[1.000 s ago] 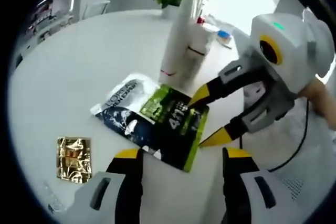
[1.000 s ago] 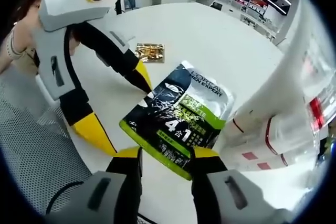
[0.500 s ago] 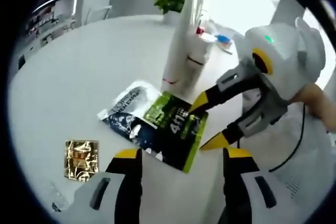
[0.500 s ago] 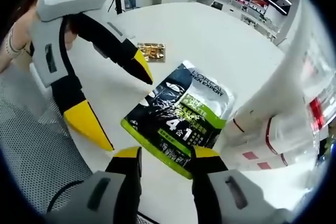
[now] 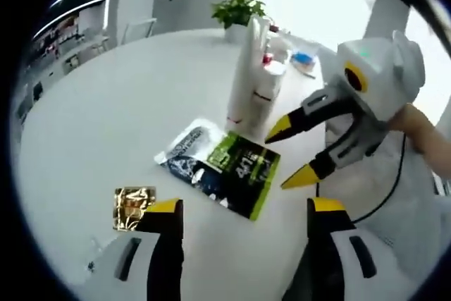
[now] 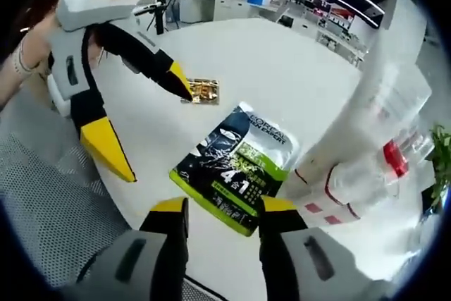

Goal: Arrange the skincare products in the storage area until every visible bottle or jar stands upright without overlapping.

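While lying flat on the white desk (image 5: 106,111), black-and-green sachet (image 5: 220,173) printed "4 in 1", silver end pointing away toward the far desk, green edge nearest the desk's front rim. Seen too in the right gripper view (image 6: 236,167), just ahead of the right gripper's own fingertips. Touching nothing – no finger on it.

Just beyond the sachet, cluster of white tubes (image 5: 254,79) standing upright, red lines near their bases; in the right gripper view the same tubes (image 6: 366,146) loom close at the right side, one with a red cap. Small gold foil packet (image 5: 134,206) flat on the desk, well apart from the sachet, beside the left gripper's left finger; in the right gripper view it (image 6: 201,90) sits just under the tip of the left gripper's upper finger.

Left gripper (image 5: 243,209): fingers spread wide, holding nothing, hovering short of the sachet. Also visible from the right gripper view (image 6: 151,128), yellow tips wide apart, above the desk's edge. Right gripper (image 6: 222,208): fingers parted, empty, tips at the sachet's green edge – contact not clear. From the left gripper view it (image 5: 292,151) comes in from the right, yellow tips apart, just beside the sachet's near corner.

Further off, a green potted plant (image 5: 238,10) at the far desk edge; shelves and counters of a bright room behind.
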A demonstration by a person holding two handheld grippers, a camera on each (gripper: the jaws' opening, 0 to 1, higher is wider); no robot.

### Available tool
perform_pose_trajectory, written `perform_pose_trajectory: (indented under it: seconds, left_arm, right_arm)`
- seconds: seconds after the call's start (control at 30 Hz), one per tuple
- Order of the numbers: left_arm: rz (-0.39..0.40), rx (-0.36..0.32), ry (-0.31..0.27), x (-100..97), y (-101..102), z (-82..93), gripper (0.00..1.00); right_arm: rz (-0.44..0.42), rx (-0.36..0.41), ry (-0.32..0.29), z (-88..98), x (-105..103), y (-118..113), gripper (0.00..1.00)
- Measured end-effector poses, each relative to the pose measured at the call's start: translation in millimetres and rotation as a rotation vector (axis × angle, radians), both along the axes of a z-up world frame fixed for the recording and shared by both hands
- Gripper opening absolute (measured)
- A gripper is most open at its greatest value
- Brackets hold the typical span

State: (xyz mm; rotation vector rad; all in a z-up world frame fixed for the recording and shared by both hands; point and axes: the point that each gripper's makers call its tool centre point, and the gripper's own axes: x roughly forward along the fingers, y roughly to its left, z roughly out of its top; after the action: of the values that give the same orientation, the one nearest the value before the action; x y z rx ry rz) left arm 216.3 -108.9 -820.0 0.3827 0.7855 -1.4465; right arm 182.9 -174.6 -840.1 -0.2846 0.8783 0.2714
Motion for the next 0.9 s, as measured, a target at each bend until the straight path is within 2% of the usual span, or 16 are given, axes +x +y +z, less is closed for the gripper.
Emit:
perform_pose_trajectory:
  seconds: [0.17,0.37,0.5,0.73,0.9]
  left_arm:
    - [0.021,-0.023,-0.012,2.5,11,12.7,0.7]
    - [0.046,-0.009,-0.053,8.0,26,22.2,0.76]
    - [0.092,-0.02,-0.062,10.7,37,31.0,0.77]
    - [0.131,-0.025,-0.1,14.2,55,41.2,0.83]
    - [0.183,-0.021,-0.124,25.0,69,44.6,0.85]
  right_arm:
    - [-0.011,-0.005,-0.056,20.7,-4,-1,0.42]
    - [-0.04,0.003,-0.109,41.0,-9,-5,0.48]
    - [-0.058,-0.016,-0.149,55.5,-11,-8,0.54]
    - [-0.105,-0.02,-0.2,71.0,-16,-12,0.69]
    - [-0.122,-0.044,-0.206,75.9,-23,-19,0.75]
